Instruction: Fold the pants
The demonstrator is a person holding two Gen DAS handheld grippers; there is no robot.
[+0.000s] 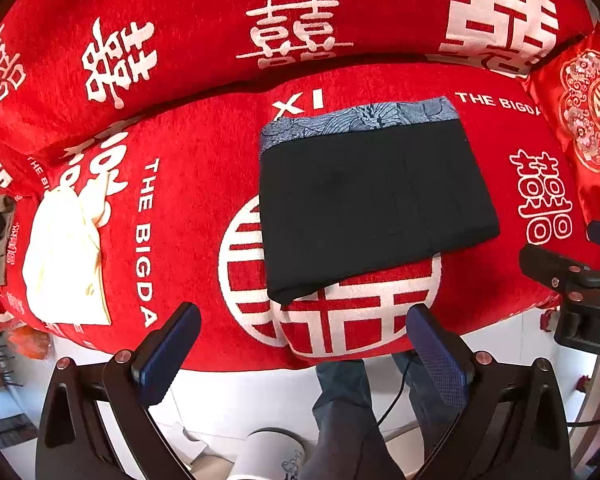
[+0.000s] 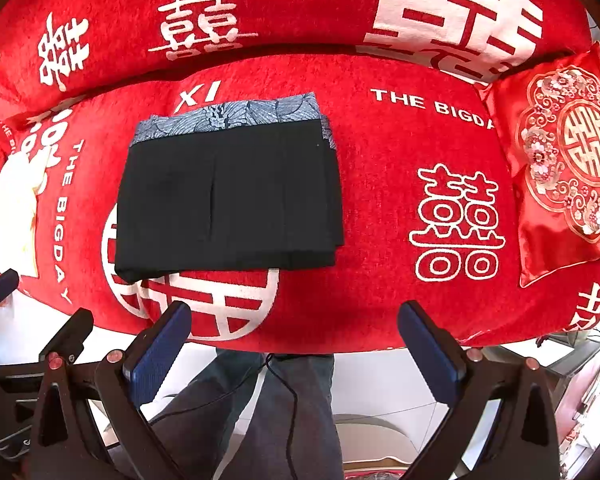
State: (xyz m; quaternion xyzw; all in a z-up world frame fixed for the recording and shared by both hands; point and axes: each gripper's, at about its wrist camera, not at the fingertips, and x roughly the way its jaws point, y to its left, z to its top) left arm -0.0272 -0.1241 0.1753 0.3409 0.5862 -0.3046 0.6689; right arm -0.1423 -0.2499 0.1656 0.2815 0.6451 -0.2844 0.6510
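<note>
The black pants (image 1: 372, 204) lie folded into a flat rectangle on the red sofa seat (image 1: 188, 208), on top of a blue-grey patterned folded cloth (image 1: 356, 120) whose far edge sticks out. They also show in the right wrist view (image 2: 228, 200), with the patterned cloth (image 2: 228, 118) behind. My left gripper (image 1: 302, 336) is open and empty, held back at the seat's front edge, just short of the pants. My right gripper (image 2: 294, 336) is open and empty, at the front edge to the right of the pants.
A cream garment (image 1: 62, 256) lies at the seat's left end. A red embroidered cushion (image 2: 568, 164) rests at the right end. The sofa backrest (image 1: 220, 24) rises behind. The person's legs (image 2: 252, 412) and a cable stand on the white floor below.
</note>
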